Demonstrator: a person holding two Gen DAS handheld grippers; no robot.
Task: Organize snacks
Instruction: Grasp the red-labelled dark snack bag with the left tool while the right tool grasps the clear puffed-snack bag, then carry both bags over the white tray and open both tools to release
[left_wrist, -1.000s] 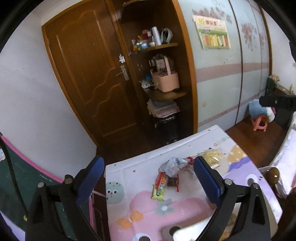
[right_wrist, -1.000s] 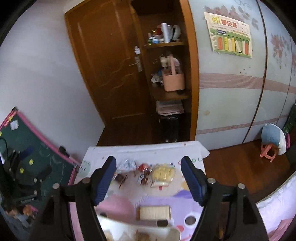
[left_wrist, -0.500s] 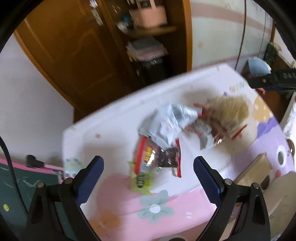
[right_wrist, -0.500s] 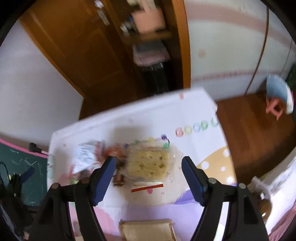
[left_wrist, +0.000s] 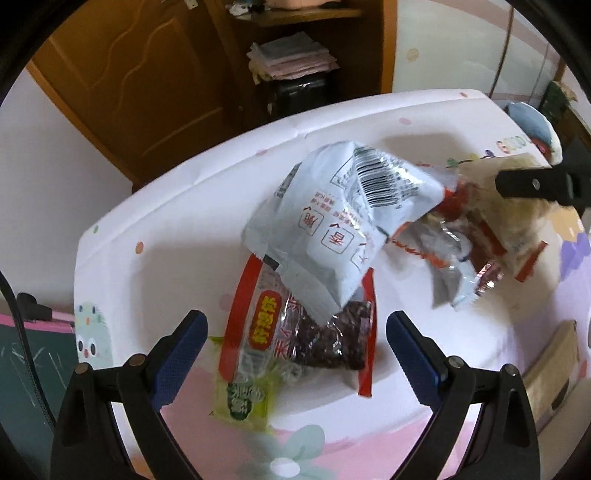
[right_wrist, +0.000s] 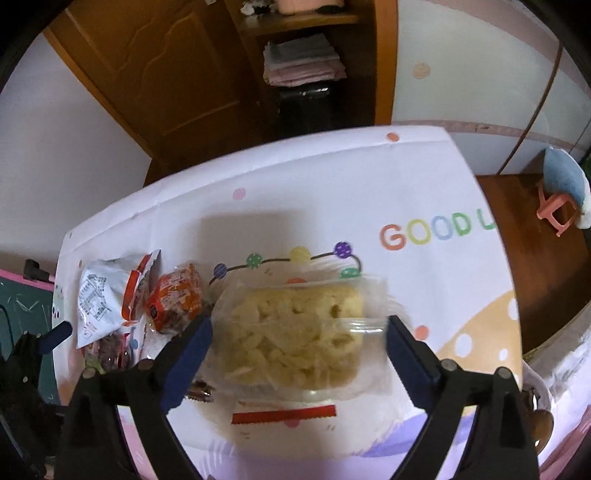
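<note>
Starting at the counter's (left_wrist: 147, 206) left edge, your left gripper (left_wrist: 295, 343) hangs with its jaws spread wide and nothing between the pads, straddling the red-edged clear packet of dark snacks (left_wrist: 325, 332); a small green sachet (left_wrist: 243, 400) peeks out from under its near end. Across the packet's far end lies the white pouch (left_wrist: 332, 229), puffy and light by the look of it, so I would lift that one first, pinching a flat sealed end and not the air-filled belly, which will likely slip or squash. The red-edged packet is crinkly film, thin and slick; take it across its narrow width. To the right sits a loose tangle of small red and silver wrappers (left_wrist: 454, 254), soft and easily scattered. Further right, your right gripper (right_wrist: 299, 347) has just been opening its jaws and now brackets the clear pack of pale yellow chips (right_wrist: 295, 332) without pressing on it, as far as the blurred frame shows. That pack is bulky but brittle inside, so close gently on its side walls. An orange packet (right_wrist: 177, 295) lies just beside its left side, near your left finger. The counter is open toward the right edge and far edge, giving room to carry things clear; the pile crowds the left half.
</note>
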